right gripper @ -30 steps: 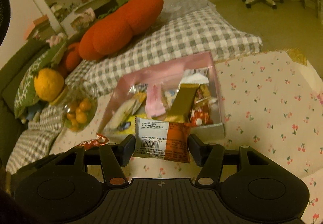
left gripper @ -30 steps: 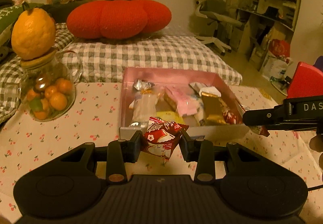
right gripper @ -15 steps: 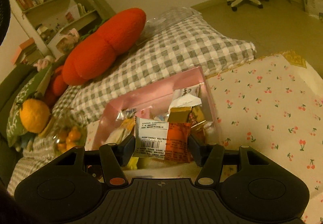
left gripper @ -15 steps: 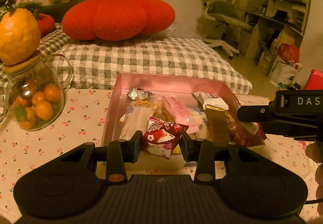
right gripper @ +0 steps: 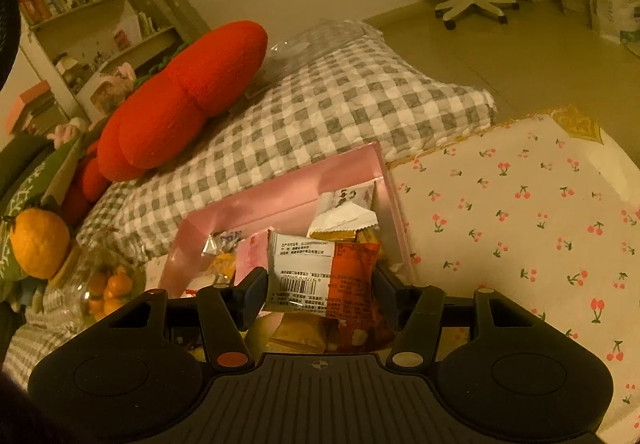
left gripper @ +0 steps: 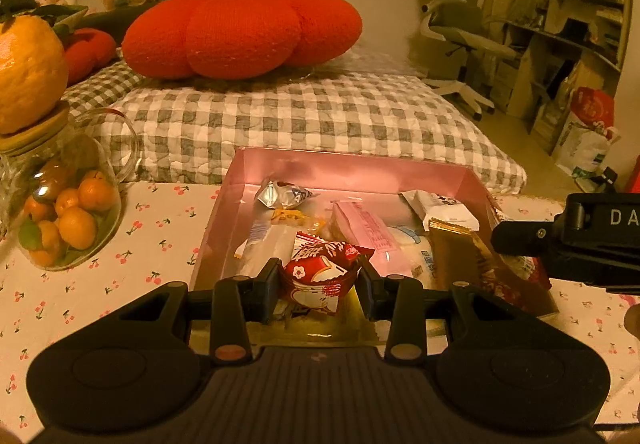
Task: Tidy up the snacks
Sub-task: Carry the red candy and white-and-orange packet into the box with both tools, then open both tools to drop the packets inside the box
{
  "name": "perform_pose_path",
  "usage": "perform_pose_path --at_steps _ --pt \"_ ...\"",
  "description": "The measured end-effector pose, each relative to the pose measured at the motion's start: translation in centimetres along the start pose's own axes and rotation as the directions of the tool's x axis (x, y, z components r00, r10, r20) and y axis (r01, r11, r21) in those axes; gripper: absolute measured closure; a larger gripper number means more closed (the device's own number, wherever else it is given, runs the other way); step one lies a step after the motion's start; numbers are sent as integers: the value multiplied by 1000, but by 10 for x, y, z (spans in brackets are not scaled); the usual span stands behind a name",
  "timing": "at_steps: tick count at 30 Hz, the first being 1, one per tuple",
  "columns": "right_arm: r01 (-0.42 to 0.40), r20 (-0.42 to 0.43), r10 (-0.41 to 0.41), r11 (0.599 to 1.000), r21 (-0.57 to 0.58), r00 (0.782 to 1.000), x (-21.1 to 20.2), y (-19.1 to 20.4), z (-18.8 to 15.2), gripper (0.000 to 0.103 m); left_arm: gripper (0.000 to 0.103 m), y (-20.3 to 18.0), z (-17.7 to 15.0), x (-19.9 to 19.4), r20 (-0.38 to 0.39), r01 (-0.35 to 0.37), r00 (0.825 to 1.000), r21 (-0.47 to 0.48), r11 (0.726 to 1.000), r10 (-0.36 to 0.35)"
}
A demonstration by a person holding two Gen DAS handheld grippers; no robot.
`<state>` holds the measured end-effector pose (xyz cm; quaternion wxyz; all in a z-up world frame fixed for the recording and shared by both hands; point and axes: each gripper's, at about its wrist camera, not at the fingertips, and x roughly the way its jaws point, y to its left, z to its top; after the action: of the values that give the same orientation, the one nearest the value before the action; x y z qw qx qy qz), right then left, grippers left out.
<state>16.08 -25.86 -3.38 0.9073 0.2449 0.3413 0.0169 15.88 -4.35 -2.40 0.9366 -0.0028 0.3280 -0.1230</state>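
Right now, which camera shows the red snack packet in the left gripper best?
The left wrist view: the red packet sits centred between the left gripper's pads, over the pink box. The right wrist view doesn't show it.

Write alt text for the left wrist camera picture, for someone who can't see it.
A black two-fingered claw grips a small red snack packet over a pink box filled with wrapped snacks, on a cherry-print tablecloth. A glass jar of small oranges stands to the left, and a second claw enters from the right.
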Motion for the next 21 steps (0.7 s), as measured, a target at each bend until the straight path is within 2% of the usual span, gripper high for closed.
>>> perform_pose_path --at_steps 8,11,12,15,16,21 --pt "18 -10 -18 1000 -13 1000 7 0 -3 44 64 -7 -3 6 0 -12 1000 51 999 12" --pt "21 -13 -21 1000 -11 1000 7 -1 -3 41 59 -7 -3 5 0 -4 1000 58 998 4" --pt "21 -14 -21 1000 -6 1000 7 -1 -3 38 59 -7 -3 4 -1 -1 1000 53 999 1" --pt "15 -20 -14 1000 9 1000 6 -3 -2 34 43 -7 -2 3 -6 14 1000 43 999 -13" --pt "13 -19 -13 1000 10 1000 5 -4 -2 29 37 -7 -2 2 -4 15 1000 43 999 -14" --pt "10 -5 -9 1000 11 1000 -1 -4 1 25 28 -9 -2 -1 -13 27 1000 52 998 -26"
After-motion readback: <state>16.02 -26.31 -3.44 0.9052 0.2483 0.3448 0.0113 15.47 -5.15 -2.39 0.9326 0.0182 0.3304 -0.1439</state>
